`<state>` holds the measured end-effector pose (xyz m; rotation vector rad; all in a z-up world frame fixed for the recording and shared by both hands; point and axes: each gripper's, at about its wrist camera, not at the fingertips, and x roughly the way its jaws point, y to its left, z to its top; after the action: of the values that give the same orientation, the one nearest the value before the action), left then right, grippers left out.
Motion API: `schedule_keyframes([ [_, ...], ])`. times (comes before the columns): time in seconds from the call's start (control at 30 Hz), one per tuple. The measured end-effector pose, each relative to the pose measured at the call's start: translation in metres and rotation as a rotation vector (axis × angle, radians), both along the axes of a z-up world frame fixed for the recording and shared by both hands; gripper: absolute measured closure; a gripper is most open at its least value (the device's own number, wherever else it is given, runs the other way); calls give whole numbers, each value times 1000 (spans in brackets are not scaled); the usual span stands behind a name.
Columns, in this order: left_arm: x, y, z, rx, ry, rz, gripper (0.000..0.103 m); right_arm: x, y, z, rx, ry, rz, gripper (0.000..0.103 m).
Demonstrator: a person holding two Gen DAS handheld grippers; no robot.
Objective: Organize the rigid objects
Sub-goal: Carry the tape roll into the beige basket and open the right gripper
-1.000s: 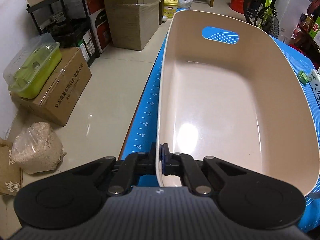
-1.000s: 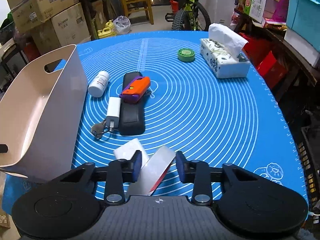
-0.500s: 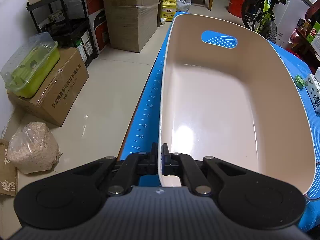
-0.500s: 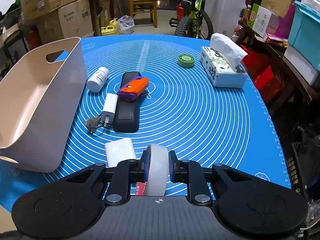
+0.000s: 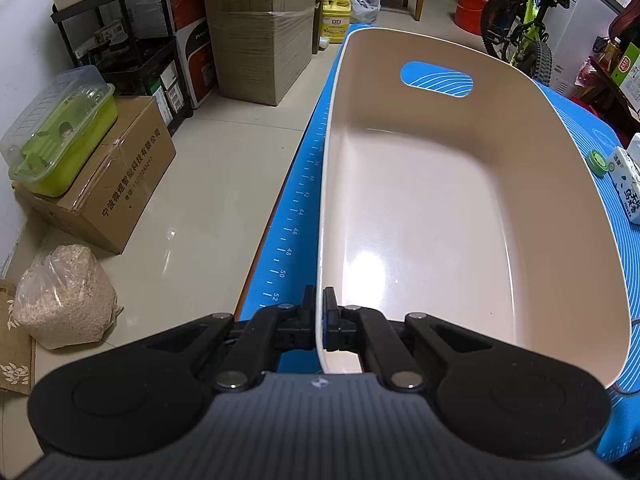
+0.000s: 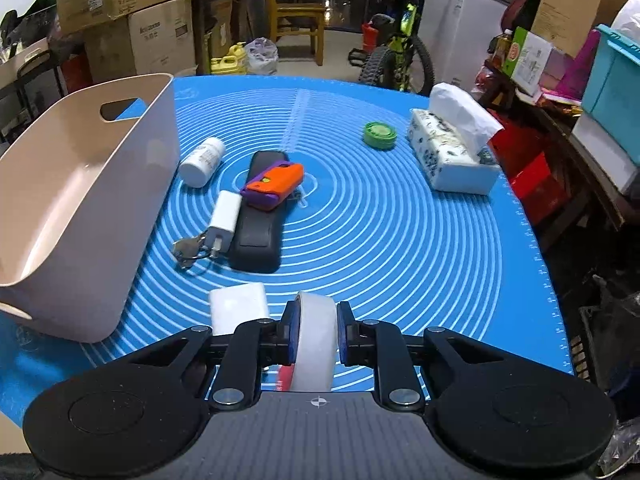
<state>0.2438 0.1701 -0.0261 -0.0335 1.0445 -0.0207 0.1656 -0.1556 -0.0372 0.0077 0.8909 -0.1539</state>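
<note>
Left gripper (image 5: 319, 316): jaws clamped on the near rim of the beige basket (image 5: 460, 216), one pad outside the wall, one inside. Basket interior bare, glossy, handle cut-out in the far wall. Basket on the left part of the blue mat (image 6: 400, 220) covering the tabletop.

Right gripper (image 6: 314, 330): jaws closed on a white tape roll (image 6: 315, 340), roll standing on edge between the pads, held near the near edge of the mat. A bit of red visible under the roll; cannot tell what it is.

On the mat, right wrist view:
- white square block (image 6: 239, 307), flat, just left of the roll.
- keys (image 6: 188, 250) on a ring, touching the white charger (image 6: 224, 222).
- black remote (image 6: 258, 226), lengthwise near-to-far, just right of the charger.
- orange-and-purple case (image 6: 274, 185) lying across the far part of the remote.
- white pill bottle (image 6: 202, 162) on its side, near the basket's right wall.
- green round tin (image 6: 380, 134), far right, beside the tissue box (image 6: 450, 152).

Floor left of the tabletop: cardboard box (image 5: 108, 184) with a green lidded container (image 5: 60, 132) on top.
</note>
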Motion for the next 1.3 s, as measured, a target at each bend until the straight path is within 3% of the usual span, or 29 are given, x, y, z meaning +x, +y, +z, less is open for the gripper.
schedule_keyframes([
  [0.23,0,0,0,0,0,0,99,-2,-4,13,-6,-50,-11,75],
  [0.47,0,0,0,4,0,-2,99,6,4,69,16,-198,24,75],
  [0.63,0,0,-1,5,0,-3,99,26,29,109,53,-306,98,75],
  [0.8,0,-1,-1,7,0,-5,99,48,72,126,86,-361,208,75],
  [1.03,0,-1,-1,10,-1,-13,99,74,131,118,138,-346,330,75],
  [1.17,0,-2,-1,11,-1,-14,100,89,158,92,162,-267,375,75],
  [1.3,1,-2,0,12,0,-13,100,100,181,60,121,-187,406,75],
])
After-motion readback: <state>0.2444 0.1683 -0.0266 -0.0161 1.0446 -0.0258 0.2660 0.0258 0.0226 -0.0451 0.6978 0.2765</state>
